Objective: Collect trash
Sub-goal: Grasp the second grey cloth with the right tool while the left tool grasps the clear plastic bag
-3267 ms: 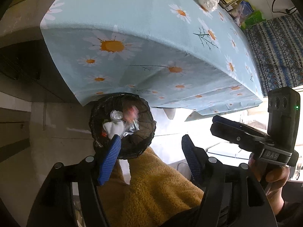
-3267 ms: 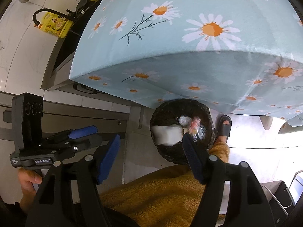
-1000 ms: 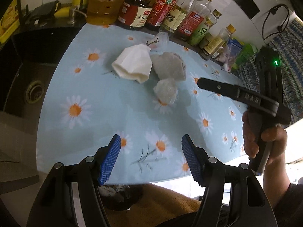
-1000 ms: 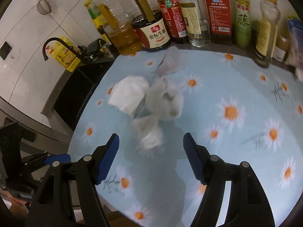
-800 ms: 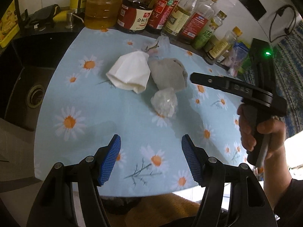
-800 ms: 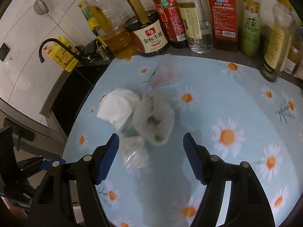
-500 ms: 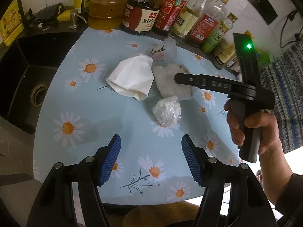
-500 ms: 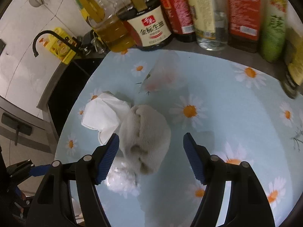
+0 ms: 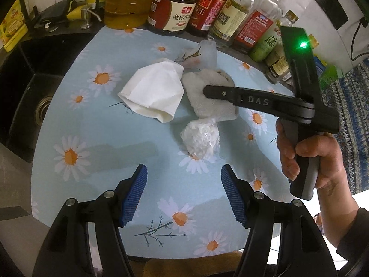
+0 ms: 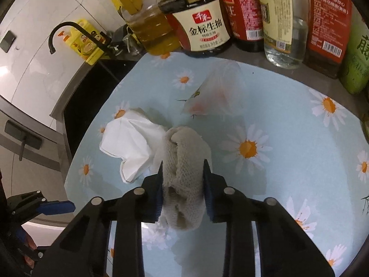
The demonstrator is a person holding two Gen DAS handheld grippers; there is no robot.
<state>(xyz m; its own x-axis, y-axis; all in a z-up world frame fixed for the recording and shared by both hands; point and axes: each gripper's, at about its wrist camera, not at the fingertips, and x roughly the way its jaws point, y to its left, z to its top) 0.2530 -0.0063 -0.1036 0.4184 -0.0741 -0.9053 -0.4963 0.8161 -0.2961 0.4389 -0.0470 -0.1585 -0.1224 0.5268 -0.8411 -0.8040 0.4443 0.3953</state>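
On the daisy tablecloth point(image 9: 96, 138) lie a white crumpled tissue point(image 9: 153, 92), a grey crumpled paper towel point(image 9: 209, 97), a clear-wrapped white ball point(image 9: 200, 138) and a clear plastic bag point(image 9: 207, 53). My right gripper point(image 10: 183, 173) is shut on the grey paper towel point(image 10: 184, 161), beside the white tissue point(image 10: 131, 143) and short of the clear bag point(image 10: 219, 92). It also shows in the left wrist view point(image 9: 207, 91). My left gripper point(image 9: 183, 184) is open and empty, just short of the wrapped ball.
Oil, soy sauce and vinegar bottles point(image 9: 170, 7) line the back edge of the table, also in the right wrist view point(image 10: 203, 18). A black sink point(image 9: 20, 87) with a tap point(image 10: 69, 34) lies to the left. The front table edge is near my left fingers.
Both grippers rose from the bin under the table to the tabletop. My right gripper moved forward over the grey paper towel and closed on it. My left gripper stayed open.
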